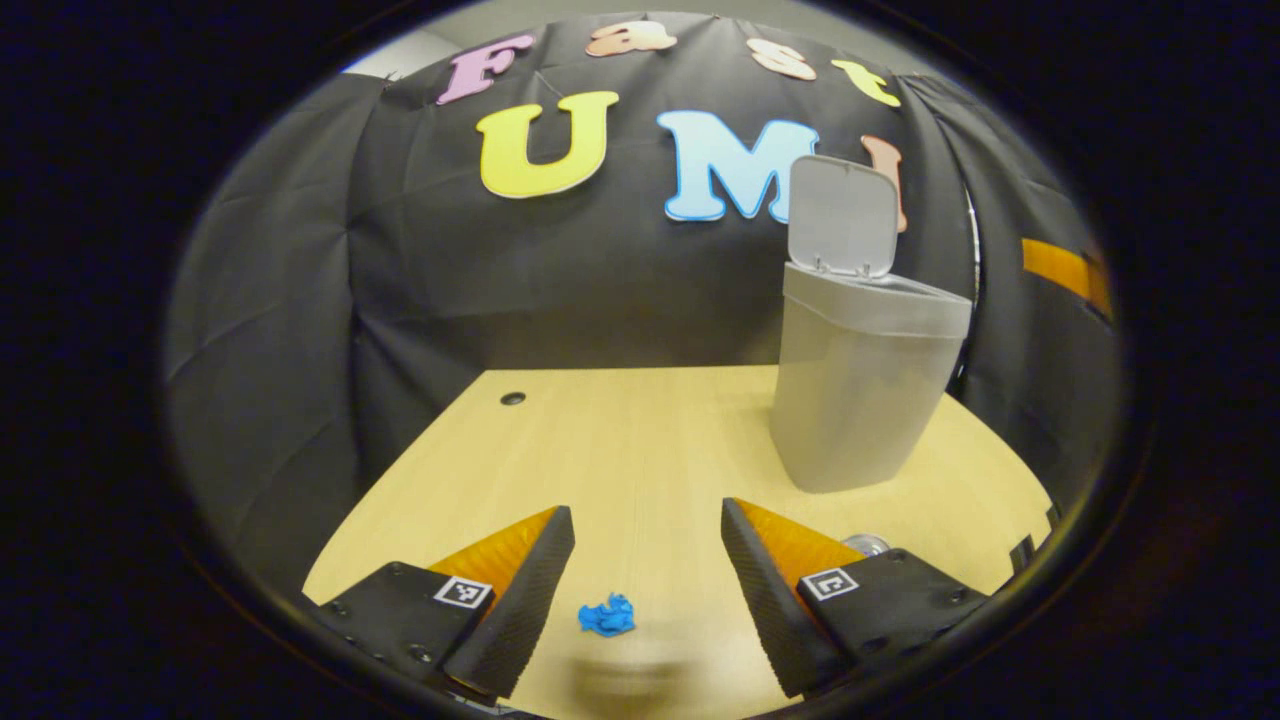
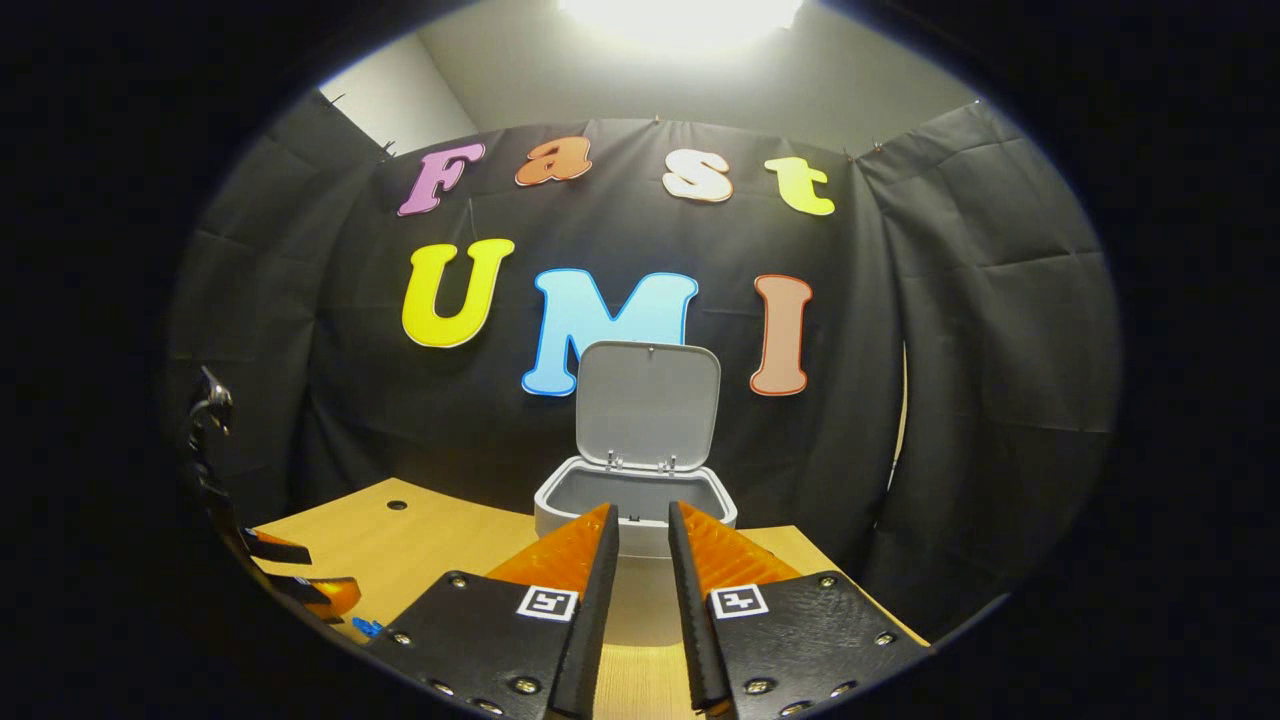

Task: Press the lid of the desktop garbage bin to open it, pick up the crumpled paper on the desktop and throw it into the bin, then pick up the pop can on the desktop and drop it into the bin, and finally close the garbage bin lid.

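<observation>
**Left gripper spread above the paper, bin lid up**

The left gripper (image 1: 648, 560) hangs over the wooden desktop (image 1: 620, 430) with its fingers spread wide and nothing between them. Seen in the left gripper view, the crumpled paper (image 1: 607, 615), a small blue wad, lies on the desktop in the gap between the two fingers, somewhat nearer the left one, and touches neither. Behind the right finger a bit of the pop can (image 1: 866, 544) peeks out: only its metal top can be made out.

The garbage bin (image 1: 855, 400), grey and tapering downward, stands on the desktop to the right in this view, near the back edge. Its lid (image 1: 843, 215) is raised upright on the rear hinge, so the mouth is open.

The right gripper (image 2: 643, 530) points straight at the bin (image 2: 636, 505) from the front, its fingers drawn near each other with a narrow gap between them, gripping nothing. In the right gripper view the lid (image 2: 648, 403) stands up behind the open mouth. At the far left edge of that view the left gripper (image 2: 300, 580) appears low over the desktop (image 2: 420, 540), with a speck of the blue paper (image 2: 366, 627) just beside it.
</observation>
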Available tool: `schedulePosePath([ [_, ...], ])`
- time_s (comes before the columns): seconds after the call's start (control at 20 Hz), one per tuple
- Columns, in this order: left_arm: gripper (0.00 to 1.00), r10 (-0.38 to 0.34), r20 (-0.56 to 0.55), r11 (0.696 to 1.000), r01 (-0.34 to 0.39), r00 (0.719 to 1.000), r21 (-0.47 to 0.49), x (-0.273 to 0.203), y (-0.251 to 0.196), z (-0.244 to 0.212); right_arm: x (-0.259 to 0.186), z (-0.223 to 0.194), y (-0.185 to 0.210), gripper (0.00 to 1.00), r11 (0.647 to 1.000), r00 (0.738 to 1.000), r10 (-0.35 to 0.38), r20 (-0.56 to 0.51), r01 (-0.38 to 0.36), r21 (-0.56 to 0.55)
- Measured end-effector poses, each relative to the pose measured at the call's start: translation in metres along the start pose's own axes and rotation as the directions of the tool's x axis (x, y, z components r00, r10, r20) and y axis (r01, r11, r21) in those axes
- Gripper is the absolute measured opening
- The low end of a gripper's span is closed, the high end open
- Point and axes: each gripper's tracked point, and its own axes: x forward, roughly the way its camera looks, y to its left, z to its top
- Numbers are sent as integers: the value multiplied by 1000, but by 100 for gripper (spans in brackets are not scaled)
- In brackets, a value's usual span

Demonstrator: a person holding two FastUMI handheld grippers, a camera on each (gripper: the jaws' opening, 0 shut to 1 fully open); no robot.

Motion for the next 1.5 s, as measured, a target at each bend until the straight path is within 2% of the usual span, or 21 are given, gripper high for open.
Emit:
schedulePosePath([
  [0.05,97,-5,-31,1000,5,1000,-3,3,0,-10,-1,-1,0,32,1000,1000,-3,1,3,2],
  [0.1,97,-12,-63,1000,11,998,-13,5,0,-20,-1,-1,2,37,1000,1000,5,1,-5,7],
  [0.2,92,-24,-127,999,20,992,-39,10,0,-40,-3,-2,2,61,1000,1000,0,-8,0,10],
  [0.25,100,-29,-154,999,21,988,-50,13,0,-47,-3,-4,1,61,1000,1000,-4,-12,4,11],
  [0.35,97,-26,-205,998,15,978,-55,15,3,-62,-6,-4,0,62,1000,1000,-14,-16,14,14],
  [0.5,100,-21,-274,999,7,961,-53,20,6,-85,-8,-1,-4,77,999,999,-34,-10,35,22],
  [0.55,100,-24,-294,999,9,955,-53,22,6,-92,-8,0,-4,77,999,999,-39,-7,39,24],
  [0.6,93,-28,-316,999,12,948,-52,23,7,-100,-9,0,-3,84,999,999,-41,-9,41,26],
  [0.65,100,-36,-332,998,19,942,-55,26,7,-106,-8,-2,-4,89,999,999,-45,-11,46,28],
  [0.8,100,-44,-379,999,29,924,-45,34,10,-123,-9,-6,-1,90,999,999,-43,-28,44,27],
  [0.85,97,-44,-392,999,31,919,-41,36,12,-129,-9,-7,0,90,999,998,-44,-34,45,25],
  [0.9,100,-50,-398,998,37,916,-42,38,12,-133,-10,-8,1,90,999,998,-46,-38,47,22],
  [0.95,94,-57,-399,998,43,915,-46,39,12,-135,-10,-9,1,90,999,998,-48,-42,48,17],
  [1.0,98,-65,-396,997,48,916,-54,41,12,-139,-11,-10,1,90,999,998,-51,-46,51,11],
  [1.25,100,-88,-332,993,55,939,-107,46,12,-150,-13,-11,3,89,998,996,-60,-65,59,-22],
  [1.3,97,-89,-316,993,58,945,-107,47,12,-152,-13,-11,5,88,998,996,-59,-68,57,-29],
  [1.5,96,-80,-289,994,56,954,-90,50,17,-155,-13,-16,18,89,999,995,-33,-90,29,-46],
])
